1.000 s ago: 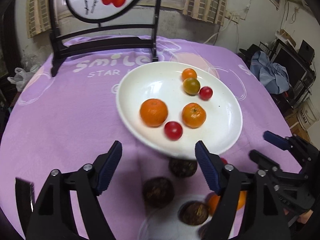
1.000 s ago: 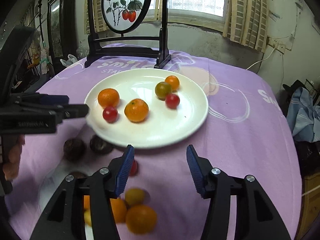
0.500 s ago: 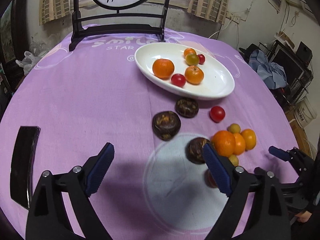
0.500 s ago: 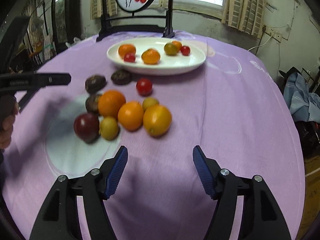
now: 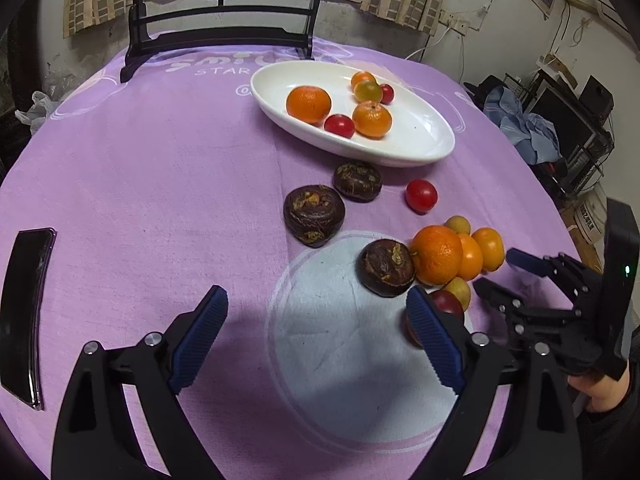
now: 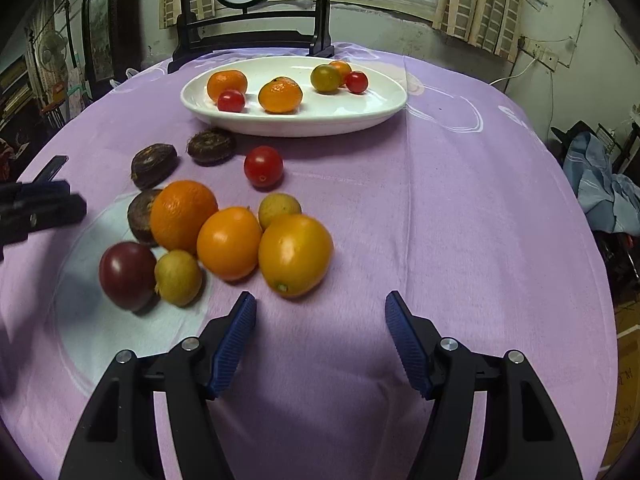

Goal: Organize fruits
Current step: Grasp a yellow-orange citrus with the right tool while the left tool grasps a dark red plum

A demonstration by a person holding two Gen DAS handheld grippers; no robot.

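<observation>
On fuzzy purple cloth (image 6: 440, 208), glossy round oranges (image 6: 295, 254).

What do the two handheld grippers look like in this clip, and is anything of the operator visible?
Both the left gripper and right gripper have black angular frames with silver bolts and ribbed blue finger pads. In the left view, the right one carries a black block with a small green light. A dark sleeve shows below it.
</observation>
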